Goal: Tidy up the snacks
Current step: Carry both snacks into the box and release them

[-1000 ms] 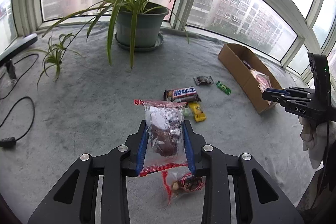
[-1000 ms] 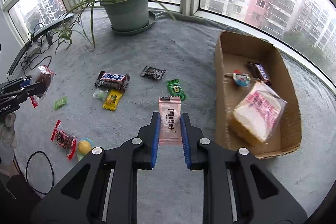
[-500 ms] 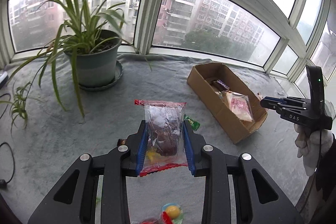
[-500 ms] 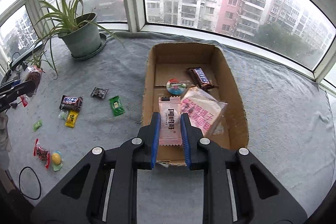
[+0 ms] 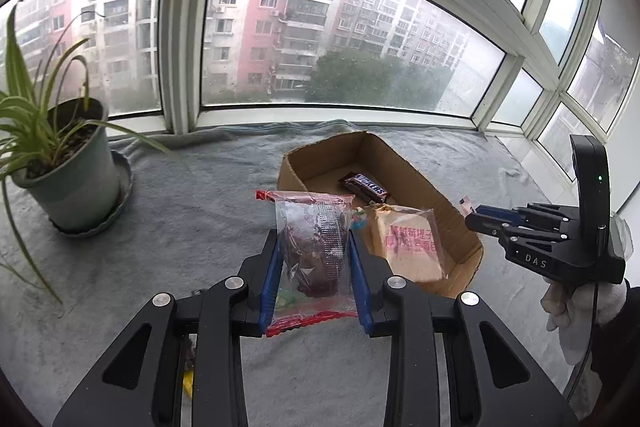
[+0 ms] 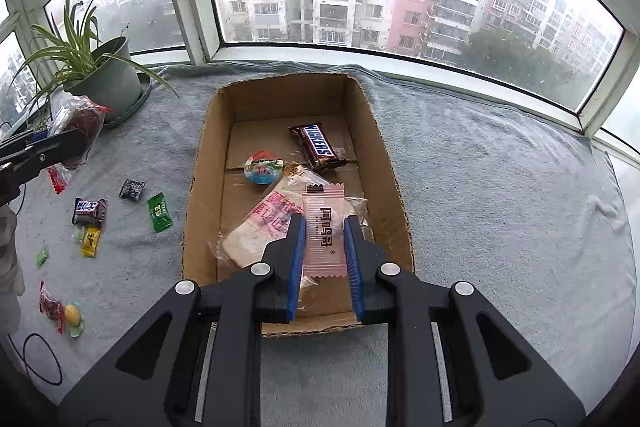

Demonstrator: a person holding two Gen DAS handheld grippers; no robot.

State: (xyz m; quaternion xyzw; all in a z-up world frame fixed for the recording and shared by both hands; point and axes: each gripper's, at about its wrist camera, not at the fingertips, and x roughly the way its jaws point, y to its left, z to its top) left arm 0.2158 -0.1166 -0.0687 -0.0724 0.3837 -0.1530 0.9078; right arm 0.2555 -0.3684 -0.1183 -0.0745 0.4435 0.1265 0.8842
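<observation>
My left gripper [image 5: 313, 267] is shut on a clear bag with red seams [image 5: 312, 247] holding a dark snack, raised above the grey cloth left of the cardboard box [image 5: 460, 239]. My right gripper [image 6: 323, 247] is shut on a pink wafer packet [image 6: 325, 231] and holds it over the near end of the box [image 6: 196, 187]. Inside the box lie a Snickers bar [image 6: 318, 147], a round blue-and-white candy [image 6: 262, 167] and a bagged bread [image 6: 260, 227]. The left gripper with its bag shows at the left edge of the right wrist view [image 6: 60, 143].
Loose snacks lie on the cloth left of the box: a green packet [image 6: 160, 213], a dark packet [image 6: 132, 189], a chocolate bar [image 6: 90, 211], a yellow packet [image 6: 90, 241], a red bag with a yellow candy [image 6: 60, 309]. A potted plant [image 6: 106, 83] stands at the far left. A black cable [image 6: 38, 359] lies near the left edge.
Both grippers moved towards the box with their snacks still held. The right gripper now hovers over the box's near end; the left gripper swung right and the box fills its view.
</observation>
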